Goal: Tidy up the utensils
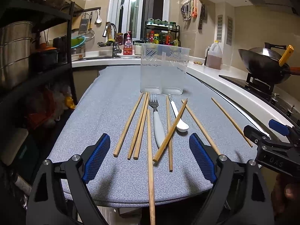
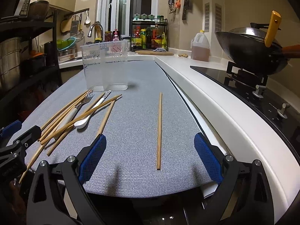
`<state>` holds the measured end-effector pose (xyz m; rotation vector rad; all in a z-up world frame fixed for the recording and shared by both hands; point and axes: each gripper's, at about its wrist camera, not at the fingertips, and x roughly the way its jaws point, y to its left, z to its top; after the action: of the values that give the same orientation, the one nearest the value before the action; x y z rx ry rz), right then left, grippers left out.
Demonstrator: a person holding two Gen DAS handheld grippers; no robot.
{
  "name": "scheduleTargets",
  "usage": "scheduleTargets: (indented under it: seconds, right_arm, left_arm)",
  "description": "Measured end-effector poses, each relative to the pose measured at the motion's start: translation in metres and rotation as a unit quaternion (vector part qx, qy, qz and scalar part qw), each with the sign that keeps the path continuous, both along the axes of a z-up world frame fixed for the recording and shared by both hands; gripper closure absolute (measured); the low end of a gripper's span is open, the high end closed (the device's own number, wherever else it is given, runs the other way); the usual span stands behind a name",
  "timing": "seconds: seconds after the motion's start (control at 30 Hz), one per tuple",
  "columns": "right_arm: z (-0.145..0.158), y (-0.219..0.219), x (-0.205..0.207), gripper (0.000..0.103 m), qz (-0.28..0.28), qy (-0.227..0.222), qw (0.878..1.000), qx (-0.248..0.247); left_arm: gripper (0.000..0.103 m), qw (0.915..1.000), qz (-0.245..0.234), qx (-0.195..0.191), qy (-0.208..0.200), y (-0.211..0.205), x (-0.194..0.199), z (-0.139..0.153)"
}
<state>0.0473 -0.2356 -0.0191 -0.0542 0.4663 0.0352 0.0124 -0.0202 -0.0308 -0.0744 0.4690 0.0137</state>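
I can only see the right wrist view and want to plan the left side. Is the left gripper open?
Observer: Yes, the left gripper is open and holds nothing.
Operator: Is anything lined up between its fingers?
Observer: One chopstick runs straight between them in the left wrist view and passes over the near edge of the grey mat.

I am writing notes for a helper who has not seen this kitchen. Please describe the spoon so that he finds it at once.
Look at the grey mat in front of the clear plastic holder. Among the scattered wooden chopsticks lies the spoon, just right of the fork. It alone is white with a black-striped handle end, and one chopstick crosses over it.
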Motion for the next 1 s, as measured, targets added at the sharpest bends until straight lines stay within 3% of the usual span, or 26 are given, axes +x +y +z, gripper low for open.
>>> scheduleTargets:
  seconds: [1.0]
  right_arm:
    - [0.0019, -0.0039, 0.0014, 0.010, -0.006, -0.011, 1.000, -0.003]
  left_arm:
    - [0.020, 1.0000, -0.008, -0.001, -0.005, 0.0034, -0.0009, 0.0003]
